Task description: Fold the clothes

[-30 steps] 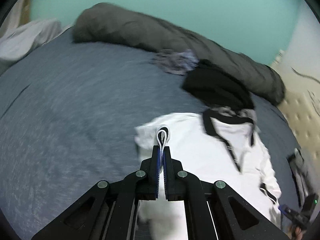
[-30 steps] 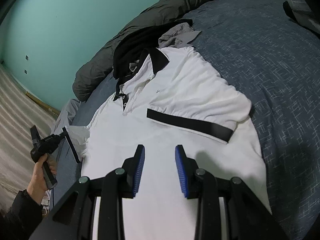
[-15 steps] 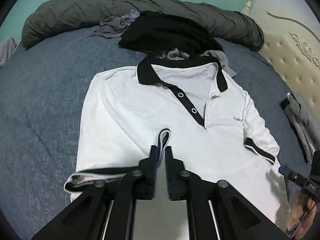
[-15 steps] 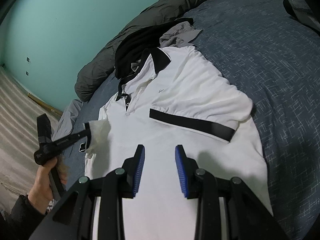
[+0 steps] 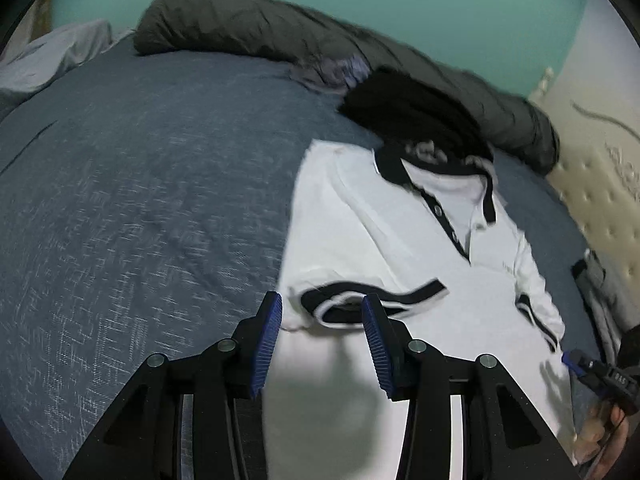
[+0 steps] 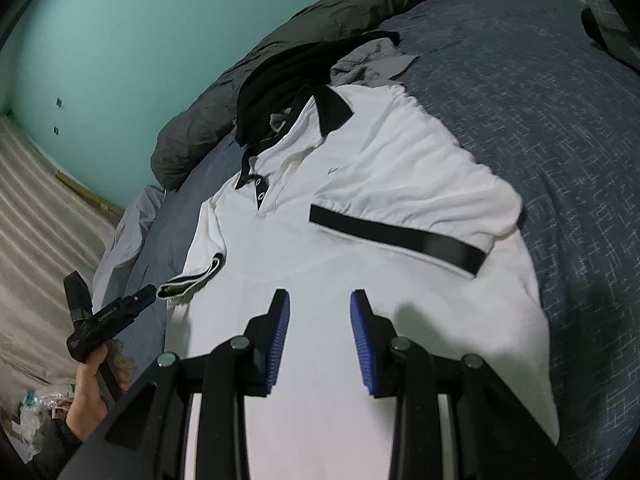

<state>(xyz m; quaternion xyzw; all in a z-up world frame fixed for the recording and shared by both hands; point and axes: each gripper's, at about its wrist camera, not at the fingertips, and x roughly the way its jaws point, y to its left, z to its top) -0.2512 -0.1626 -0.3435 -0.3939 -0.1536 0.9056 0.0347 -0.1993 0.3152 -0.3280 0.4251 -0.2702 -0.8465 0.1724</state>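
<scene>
A white polo shirt (image 5: 380,240) (image 6: 360,184) with a black collar lies face up on the blue-grey bed cover (image 5: 140,200). Its black-cuffed left sleeve (image 5: 360,300) (image 6: 196,276) rests folded in at the shirt's edge. My left gripper (image 5: 322,308) (image 6: 150,292) is low over that cuff with its jaws opening. The cuff lies just ahead of and between the tips, and the pads are clear of it. The other sleeve (image 6: 400,236) is folded across the chest. My right gripper (image 6: 319,304) (image 5: 576,360) hovers open over the shirt's lower body, holding nothing.
A rolled dark grey duvet (image 5: 280,28) runs along the far side by the teal wall. A black garment (image 5: 408,104) and a grey one (image 6: 372,60) lie at the collar. A padded cream headboard (image 5: 600,184) and more clothing (image 5: 596,280) are on the right.
The left gripper, shut on the sleeve before, carried it in over the shirt, sank toward the bed, spread its jaws and let the cuff drop. The right gripper stayed put.
</scene>
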